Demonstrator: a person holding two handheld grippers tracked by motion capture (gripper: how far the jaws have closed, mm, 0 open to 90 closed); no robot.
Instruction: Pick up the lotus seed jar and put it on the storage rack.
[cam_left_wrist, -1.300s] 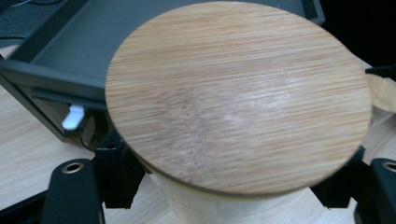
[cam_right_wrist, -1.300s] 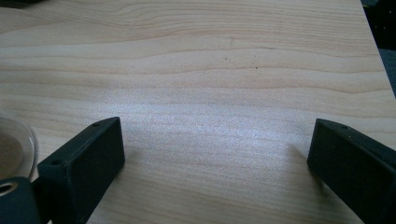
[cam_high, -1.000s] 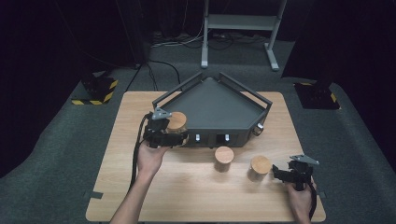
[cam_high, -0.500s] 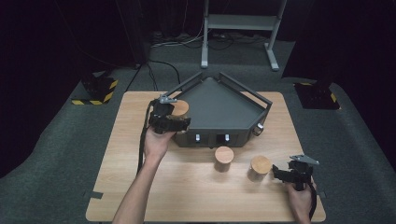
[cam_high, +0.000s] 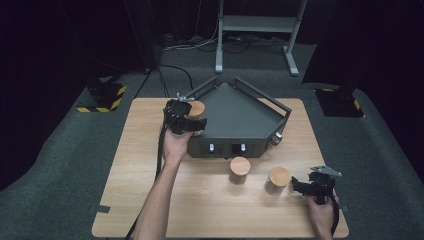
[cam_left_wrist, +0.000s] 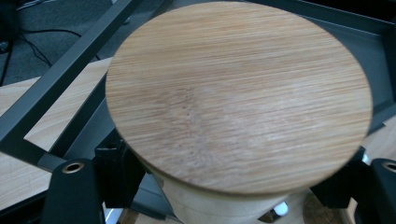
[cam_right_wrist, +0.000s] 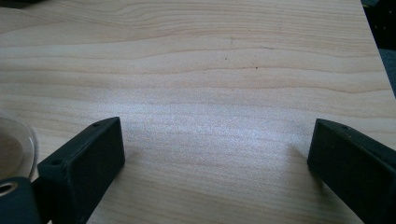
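My left gripper (cam_high: 189, 119) is shut on a jar with a round bamboo lid (cam_high: 196, 108) and holds it over the left edge of the dark five-sided tray (cam_high: 240, 115). In the left gripper view the lid (cam_left_wrist: 238, 93) looms large, with a black jaw on each side of the jar body and the tray's rail (cam_left_wrist: 70, 70) behind it. Two more lidded jars (cam_high: 240, 167) (cam_high: 278, 177) stand on the wooden table in front of the tray. My right gripper (cam_high: 299, 186) rests open just right of the second jar, with bare wood between its jaws (cam_right_wrist: 215, 163).
The wooden table (cam_high: 150, 200) has bare room at its front left. A glass jar edge (cam_right_wrist: 14, 144) shows beside the right gripper's left jaw. The table's right edge (cam_right_wrist: 373, 51) is close. A metal stand (cam_high: 255, 30) and cables lie on the floor behind.
My left gripper has carried the jar away from the person and slightly right, from beside the tray to over its left edge. The right gripper has stayed put.
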